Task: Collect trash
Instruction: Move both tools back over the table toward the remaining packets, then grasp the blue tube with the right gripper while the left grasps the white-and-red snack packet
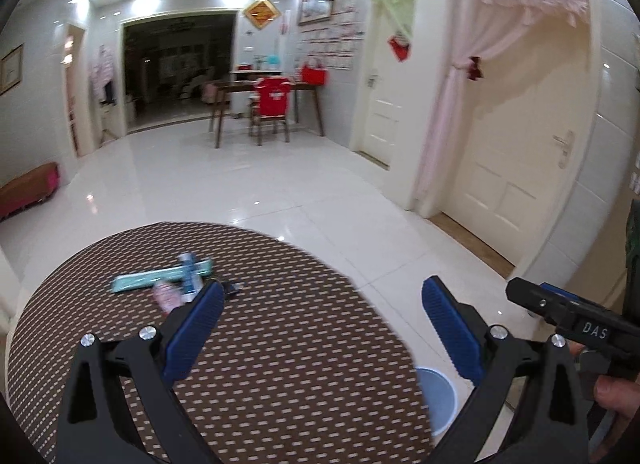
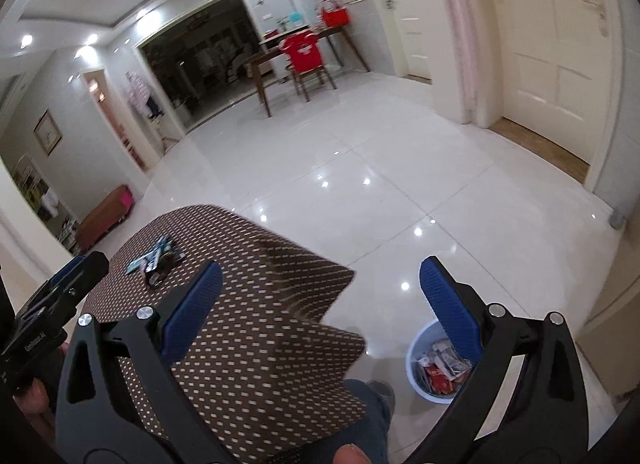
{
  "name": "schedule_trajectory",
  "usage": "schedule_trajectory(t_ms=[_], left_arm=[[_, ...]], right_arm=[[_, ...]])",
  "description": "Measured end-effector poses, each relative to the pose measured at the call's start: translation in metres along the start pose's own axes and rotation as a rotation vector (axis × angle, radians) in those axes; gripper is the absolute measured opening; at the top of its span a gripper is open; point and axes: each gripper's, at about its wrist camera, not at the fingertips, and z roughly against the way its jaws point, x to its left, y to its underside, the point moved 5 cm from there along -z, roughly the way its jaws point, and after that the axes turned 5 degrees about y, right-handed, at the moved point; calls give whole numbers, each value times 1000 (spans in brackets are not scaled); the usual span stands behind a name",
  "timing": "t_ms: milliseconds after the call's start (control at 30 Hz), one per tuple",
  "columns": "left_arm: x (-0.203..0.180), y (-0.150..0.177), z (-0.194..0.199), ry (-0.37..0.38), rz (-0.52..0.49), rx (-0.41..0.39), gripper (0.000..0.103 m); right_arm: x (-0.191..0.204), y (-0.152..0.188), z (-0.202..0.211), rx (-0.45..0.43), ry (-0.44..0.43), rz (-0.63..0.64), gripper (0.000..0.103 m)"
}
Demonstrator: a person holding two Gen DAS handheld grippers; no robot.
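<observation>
Left gripper (image 1: 322,306): black frame, blue ribbed pads, jaws spread wide, nothing between them, held above the near half of the round table (image 1: 280,344) with its brown cloth dotted in cream dashes. Right gripper (image 2: 320,292): same build, also wide open and empty, held above the table's right edge where the cloth drapes in folds, its right finger over white floor tile (image 2: 360,183). Trash on the table sits ahead of and left of the left gripper's left pad: long flat teal wrapper (image 1: 154,279), a blue-and-white tube-shaped packet (image 1: 191,278) lying across it, a pink-white crumpled wrapper (image 1: 166,296) just beside the pad tip, and a small dark wrapper (image 1: 230,287) partly hidden behind that pad. Frame is motion-blurred, so can't tell exactly which pieces touch. From the right wrist view the same pile (image 2: 154,260) is far ahead-left of the right gripper, well apart from it. Pale blue round plastic bin (image 2: 416,356) stands on the floor just beside the table, directly below the right gripper's right finger, holding red and white wrappers (image 2: 438,368); in the left wrist view only its rim shows, low between the left gripper's fingers, toward the right one. Each gripper's black body shows at the edge of the other's view. Background ahead: wooden desk with chair draped in a red shirt (image 1: 273,97), cream panel doors on the right.
</observation>
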Motion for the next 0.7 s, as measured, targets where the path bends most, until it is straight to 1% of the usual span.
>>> schedule_trajectory(t_ms=[200, 267, 433, 533, 700], left_arm=[[61, 12, 11, -87, 84, 3, 97], [83, 18, 14, -129, 107, 9, 97], [130, 32, 17, -206, 149, 25, 97], [154, 38, 19, -231, 176, 29, 97], [184, 48, 16, -255, 214, 46, 97]], right_arm=[[53, 1, -24, 47, -46, 92, 97], [68, 4, -32, 63, -56, 116, 97], [119, 10, -66, 135, -102, 183, 97], [152, 16, -85, 169, -142, 231, 97], [201, 20, -116, 209, -177, 309, 97]])
